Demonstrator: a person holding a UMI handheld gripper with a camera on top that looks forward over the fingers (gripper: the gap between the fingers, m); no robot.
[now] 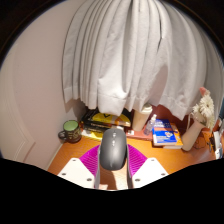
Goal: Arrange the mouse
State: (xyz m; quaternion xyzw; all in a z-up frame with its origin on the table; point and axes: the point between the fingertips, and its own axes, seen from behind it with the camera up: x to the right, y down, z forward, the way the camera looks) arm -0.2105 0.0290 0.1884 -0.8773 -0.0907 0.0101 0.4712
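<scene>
Your tool (113, 178) grips the grey mouse (113, 150) over the purple mat (92, 158); a mug (70, 130) stands well apart on the worktop (178, 160).

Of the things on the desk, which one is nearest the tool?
The grey mouse, between the tool fingers; the mug and books lie beyond.

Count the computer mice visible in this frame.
1: the grey mouse sits between the gripper fingers, over a purple mat. Others may be hidden behind desk clutter.

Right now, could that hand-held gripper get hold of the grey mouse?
Probably yes. The gripper has the grey mouse standing between its fingers above the purple mat, nothing blocking it. Whether both fingers already press on it cannot be seen.
</scene>
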